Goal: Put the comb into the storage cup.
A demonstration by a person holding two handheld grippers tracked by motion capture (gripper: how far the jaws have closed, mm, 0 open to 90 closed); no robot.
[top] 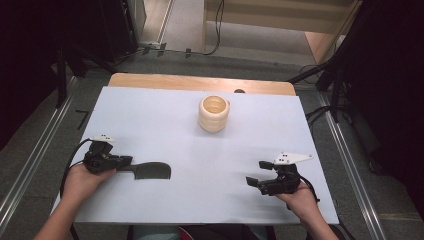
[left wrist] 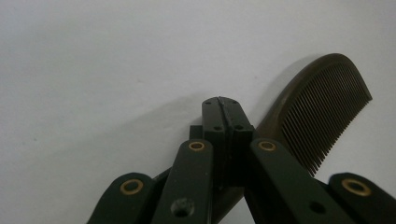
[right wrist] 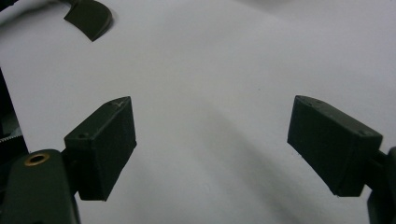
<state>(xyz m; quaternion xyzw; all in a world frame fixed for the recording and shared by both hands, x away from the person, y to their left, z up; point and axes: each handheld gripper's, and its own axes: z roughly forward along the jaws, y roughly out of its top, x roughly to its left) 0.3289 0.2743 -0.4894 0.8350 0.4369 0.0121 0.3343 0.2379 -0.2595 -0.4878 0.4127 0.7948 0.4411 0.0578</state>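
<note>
Dark comb (top: 150,171) clamped by its handle in left gripper (top: 124,161), low over white table (top: 150,115). Right gripper (top: 256,172) spread apart, empty. Thin grip near one end: could pivot or slip. Farther off, cream ribbed cup (top: 214,113), easily toppled by careless swing.

Inventory: one dark comb (top: 150,171); one cream ribbed cup (top: 214,113); one white surface (top: 150,125); two hand-held tools, left tool (top: 125,161) and right tool (top: 257,173).
</note>
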